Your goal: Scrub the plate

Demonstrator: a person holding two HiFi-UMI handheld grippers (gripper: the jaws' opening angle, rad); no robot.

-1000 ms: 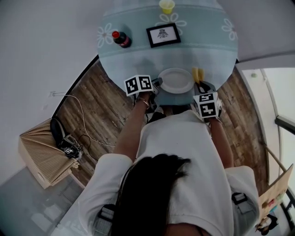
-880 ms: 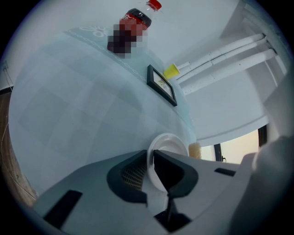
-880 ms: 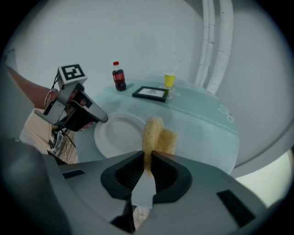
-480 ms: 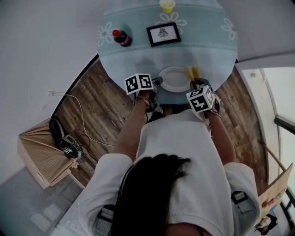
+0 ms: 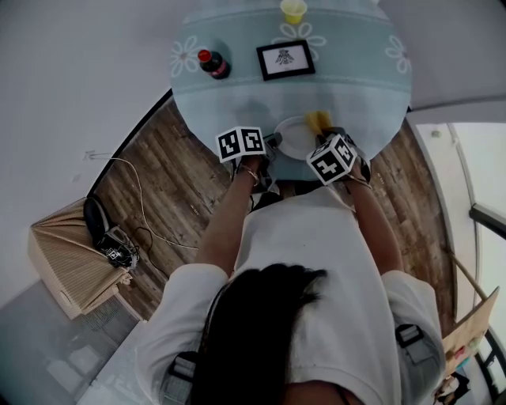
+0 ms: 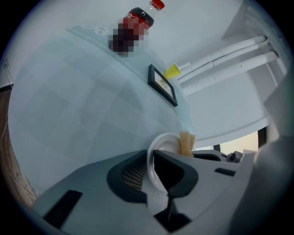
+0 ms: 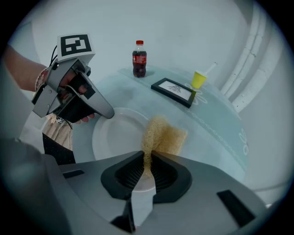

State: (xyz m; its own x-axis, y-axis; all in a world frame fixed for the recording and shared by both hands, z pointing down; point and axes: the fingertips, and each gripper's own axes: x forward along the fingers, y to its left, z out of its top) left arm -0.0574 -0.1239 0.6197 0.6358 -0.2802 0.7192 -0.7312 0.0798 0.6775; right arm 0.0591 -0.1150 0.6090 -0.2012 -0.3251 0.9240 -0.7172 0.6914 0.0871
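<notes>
A white plate [image 5: 294, 136] is seen at the near edge of a round bench [image 5: 237, 95] covered in pale blue cloth, just above the middle of the head view. Its left rim is clamped between the jaws of the left hand-held gripper [image 5: 273, 144]; in the left gripper view the rim [image 6: 163, 142] is seen pinched edge-on between the two pads of that hand-held gripper [image 6: 150, 161]. A yellow sponge [image 7: 163, 135] is gripped by the right hand-held gripper [image 7: 148, 167], its jaws closed on the sponge's near end. The sponge is held over the right rim of the plate [image 7: 117, 133]; whether it presses on the plate cannot be told. In the head view the sponge [image 5: 318, 121] is seen at the plate's right edge, just above the right hand-held gripper [image 5: 324, 140]. Further up the frame a bottle [image 5: 212, 63] with a red cap, a black picture frame [image 5: 285, 59] and a yellow cup [image 5: 293, 10] are set on the bench, well apart from the plate.
</notes>
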